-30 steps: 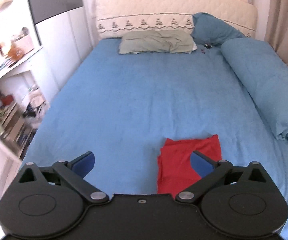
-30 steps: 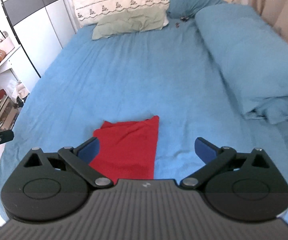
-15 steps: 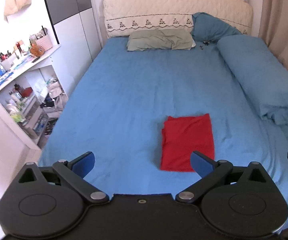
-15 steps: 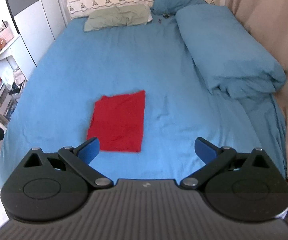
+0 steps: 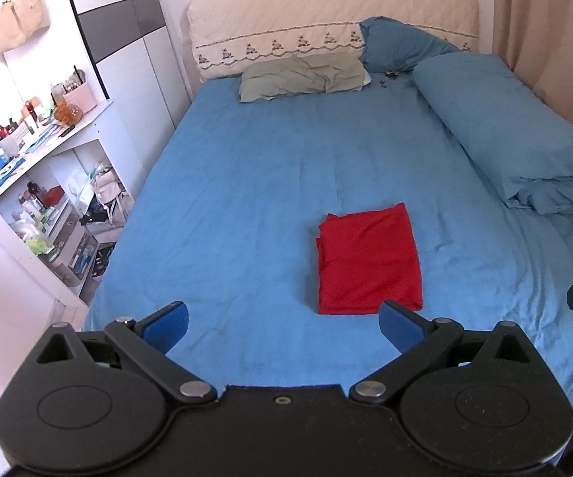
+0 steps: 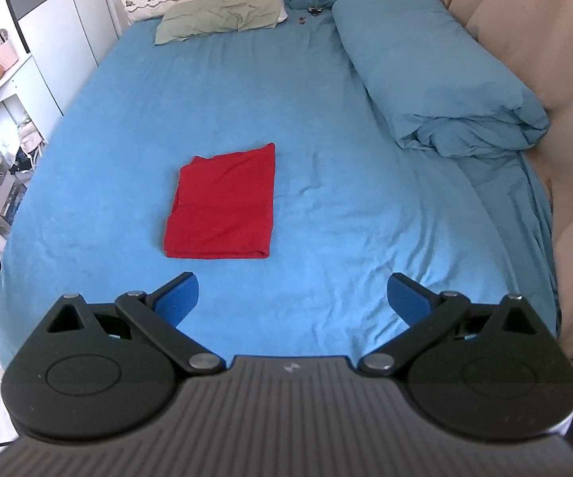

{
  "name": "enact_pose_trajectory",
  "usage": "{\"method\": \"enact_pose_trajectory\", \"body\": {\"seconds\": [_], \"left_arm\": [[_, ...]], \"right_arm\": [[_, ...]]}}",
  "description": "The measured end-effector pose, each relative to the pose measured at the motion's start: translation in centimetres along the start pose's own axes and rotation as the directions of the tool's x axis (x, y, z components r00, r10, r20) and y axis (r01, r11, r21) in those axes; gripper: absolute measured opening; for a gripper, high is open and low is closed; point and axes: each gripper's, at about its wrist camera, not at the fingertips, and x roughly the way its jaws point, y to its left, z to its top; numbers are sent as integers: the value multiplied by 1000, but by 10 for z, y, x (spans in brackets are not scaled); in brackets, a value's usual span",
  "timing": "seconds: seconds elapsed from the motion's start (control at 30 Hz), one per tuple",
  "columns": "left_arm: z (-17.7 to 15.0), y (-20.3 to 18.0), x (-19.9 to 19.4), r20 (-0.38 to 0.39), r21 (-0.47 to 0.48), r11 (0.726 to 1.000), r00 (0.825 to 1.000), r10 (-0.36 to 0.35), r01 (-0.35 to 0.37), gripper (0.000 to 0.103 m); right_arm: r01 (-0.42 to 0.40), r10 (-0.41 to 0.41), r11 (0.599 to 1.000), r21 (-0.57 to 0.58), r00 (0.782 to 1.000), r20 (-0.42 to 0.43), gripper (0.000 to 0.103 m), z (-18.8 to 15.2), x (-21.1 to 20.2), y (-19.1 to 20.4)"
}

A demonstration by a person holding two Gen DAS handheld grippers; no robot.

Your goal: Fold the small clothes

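Note:
A red garment [image 5: 368, 258] lies folded into a neat rectangle on the blue bed sheet [image 5: 246, 198]; it also shows in the right wrist view [image 6: 222, 202]. My left gripper [image 5: 284, 324] is open and empty, held back above the foot of the bed, with the garment ahead of its right finger. My right gripper [image 6: 294, 298] is open and empty, also held back, with the garment ahead and to its left. Neither gripper touches the cloth.
A rolled blue duvet [image 5: 505, 135] lies along the bed's right side. A green pillow [image 5: 302, 77] and a blue pillow [image 5: 397, 47] sit by the headboard. White shelves with clutter [image 5: 39, 183] stand left of the bed; a beige curtain [image 6: 544, 39] hangs right.
Both grippers have pulled back and up from the folded red garment, which now sits farther ahead and fully in view. Both stayed open.

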Motion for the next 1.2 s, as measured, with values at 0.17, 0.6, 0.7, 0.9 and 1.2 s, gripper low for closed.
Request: {"method": "enact_pose_trajectory", "body": {"seconds": [0.17, 0.6, 0.7, 0.9, 1.2], "left_arm": [[-3, -3, -2, 3, 10, 1000, 1000, -10, 10, 103], [-4, -1, -6, 14, 4, 1000, 1000, -7, 7, 103], [-5, -1, -6, 14, -1, 1000, 1000, -3, 4, 103], [-5, 3, -6, 15, -10, 1000, 1000, 7, -7, 103], [-7, 8, -8, 17, -13, 1000, 1000, 8, -7, 103]], "right_arm": [[5, -5, 1000, 0, 1000, 10, 103, 0, -5, -3], [9, -9, 1000, 2, 1000, 15, 103, -1, -7, -5], [9, -8, 1000, -4, 1000, 14, 103, 0, -7, -2], [7, -7, 1000, -12, 1000, 16, 103, 1, -9, 1], [7, -6, 1000, -11, 1000, 11, 103, -2, -9, 2]]}}
